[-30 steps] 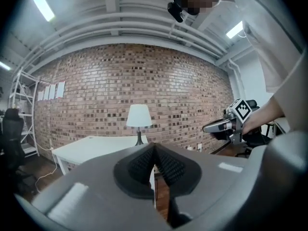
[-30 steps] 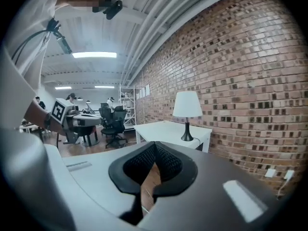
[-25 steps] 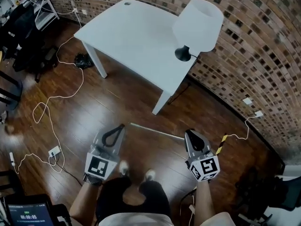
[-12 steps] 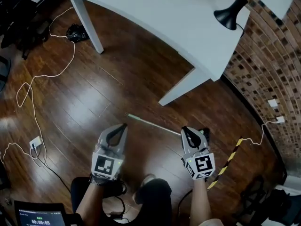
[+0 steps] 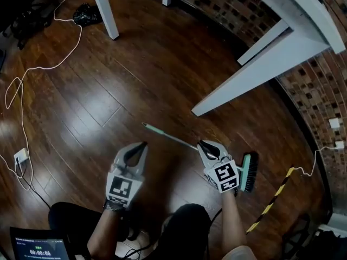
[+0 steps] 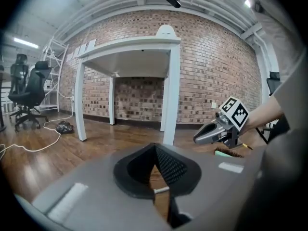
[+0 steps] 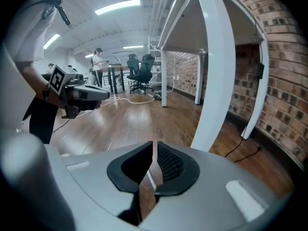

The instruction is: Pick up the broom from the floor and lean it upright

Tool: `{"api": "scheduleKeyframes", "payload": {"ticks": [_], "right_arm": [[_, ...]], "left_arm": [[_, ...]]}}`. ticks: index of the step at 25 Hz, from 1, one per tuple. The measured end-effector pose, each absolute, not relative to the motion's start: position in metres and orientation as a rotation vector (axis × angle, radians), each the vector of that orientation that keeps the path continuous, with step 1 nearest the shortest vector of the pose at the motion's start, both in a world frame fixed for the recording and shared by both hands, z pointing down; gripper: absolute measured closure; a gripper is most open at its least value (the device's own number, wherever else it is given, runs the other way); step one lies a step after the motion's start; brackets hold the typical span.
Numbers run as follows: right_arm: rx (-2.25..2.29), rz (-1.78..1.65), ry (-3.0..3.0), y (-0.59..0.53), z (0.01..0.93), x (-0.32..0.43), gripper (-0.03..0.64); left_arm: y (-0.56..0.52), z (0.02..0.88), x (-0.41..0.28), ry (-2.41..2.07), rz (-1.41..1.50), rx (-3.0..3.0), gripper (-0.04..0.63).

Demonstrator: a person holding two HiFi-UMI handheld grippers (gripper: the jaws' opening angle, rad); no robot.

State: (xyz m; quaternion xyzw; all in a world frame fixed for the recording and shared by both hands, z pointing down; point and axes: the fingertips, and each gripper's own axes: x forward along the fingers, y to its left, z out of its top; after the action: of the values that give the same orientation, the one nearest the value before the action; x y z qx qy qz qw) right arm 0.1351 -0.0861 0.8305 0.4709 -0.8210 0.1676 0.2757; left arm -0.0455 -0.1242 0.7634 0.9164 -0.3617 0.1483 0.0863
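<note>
Broom (image 5: 172,137): it is lying flat on the floor just ahead of you; its thin, pale, straight handle is running from a light green grip end on the left to a teal brush head (image 5: 249,172) with dark bristles on the right.
Left gripper (image 5: 142,145): you are holding it just on the near side of the handle, apart from it; its ribbed black pads are meeting at the tips, with nothing between them; its shell is showing smooth and grey.
Right gripper (image 5: 202,144): its tips are hanging over the handle at the point where the handle passes out of sight beneath them; whether they are touching it cannot be told; its jaws have just been opening and are standing a narrow slit apart, with only floor showing through.
Floor (image 5: 114,85): dark, glossy wood planks are catching the ceiling lights; open room is lying beyond the broom and to its left.
Table leg (image 5: 246,80): a smooth, white, square-edged leg is slanting down to the floor just beyond the handle's right half; it is crowding that side.
Brick wall (image 5: 320,85): rough, mottled brick is closing off the right side, near the brush head.
White cable (image 5: 20,99): it is looping over the planks at the far left, well apart from the broom.
Striped strip (image 5: 274,196): a yellow-and-black band is lying on the floor just right of the brush head.
</note>
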Motion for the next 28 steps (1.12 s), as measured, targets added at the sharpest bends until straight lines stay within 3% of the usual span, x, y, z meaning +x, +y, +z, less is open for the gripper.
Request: {"api": "scheduleKeyframes", "payload": {"ticks": [5,9,20,28], "right_arm": [[0.878,0.496,-2.175,-0.084,0.938,0.113,0.512],[0.71,0.491,-2.088,-0.088,0.999,0.098,0.505],[0.463,0.44,-1.837,-0.106,1.071,0.085,0.476],[0.385,0.489,-1.78,-0.106,1.08,0.071,0.495]], "left_arm": [[-0.111,0.817,-0.055,-1.107,0.462,2.712,0.595],[-0.095,0.848,-0.062,-1.12,0.478,2.676,0.595],[-0.073,0.851,-0.062,-1.055,0.436,2.687,0.595],[-0.081,0.843,-0.065,-1.089,0.396,2.684,0.595]]}}
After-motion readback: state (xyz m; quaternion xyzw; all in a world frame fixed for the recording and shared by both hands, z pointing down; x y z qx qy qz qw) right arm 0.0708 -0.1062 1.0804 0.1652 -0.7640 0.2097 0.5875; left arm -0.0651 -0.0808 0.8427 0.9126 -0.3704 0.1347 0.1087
